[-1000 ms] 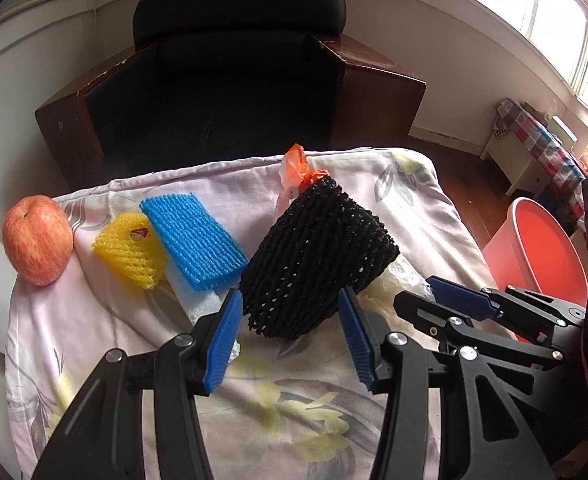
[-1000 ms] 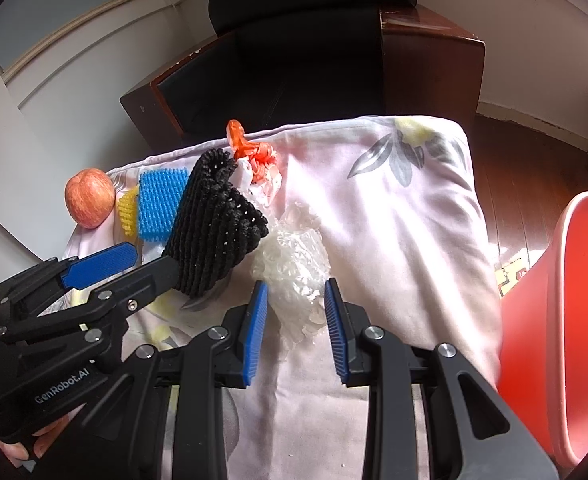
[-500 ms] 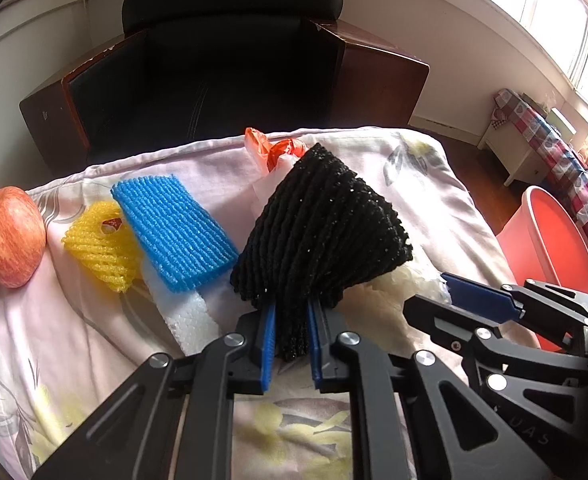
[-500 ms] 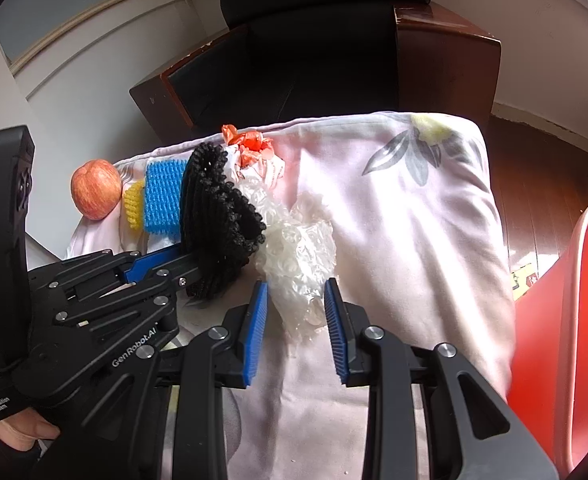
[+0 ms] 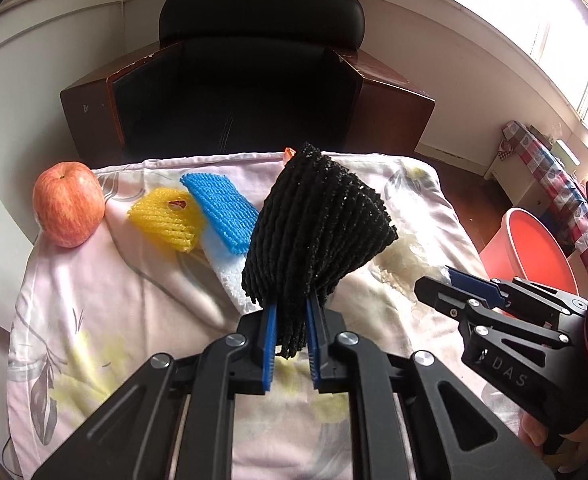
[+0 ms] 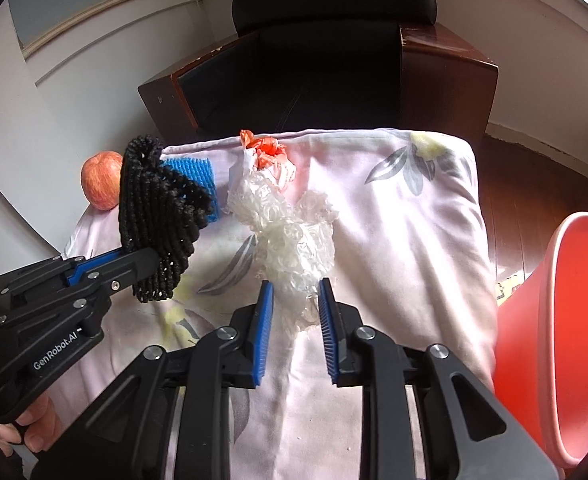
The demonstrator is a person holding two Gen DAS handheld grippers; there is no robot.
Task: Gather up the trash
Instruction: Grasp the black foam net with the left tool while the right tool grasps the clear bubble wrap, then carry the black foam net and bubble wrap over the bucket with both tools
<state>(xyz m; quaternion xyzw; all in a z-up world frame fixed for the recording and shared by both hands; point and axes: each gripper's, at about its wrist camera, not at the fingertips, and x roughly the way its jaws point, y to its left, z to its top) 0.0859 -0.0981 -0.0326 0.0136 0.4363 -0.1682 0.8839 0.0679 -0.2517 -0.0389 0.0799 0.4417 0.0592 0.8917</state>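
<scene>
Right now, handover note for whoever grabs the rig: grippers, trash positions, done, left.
Left gripper: shut on the black foam net, lifted off the cloth.
Right gripper: jaws closing around the clear bubble wrap; pads not yet pressing.
On the cloth: yellow net, blue net, white foam under it, orange bag scrap. Apple at the far left.
Red bin on the floor to the right.
Done: nothing seen binned.
Left: bin black net, grab wrap, then the rest.

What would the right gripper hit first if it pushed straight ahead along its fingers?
The clear crumpled plastic wrap: its near end already lies between the closing jaws of the right gripper. Beyond it probably the orange bag; depth unclear.
</scene>
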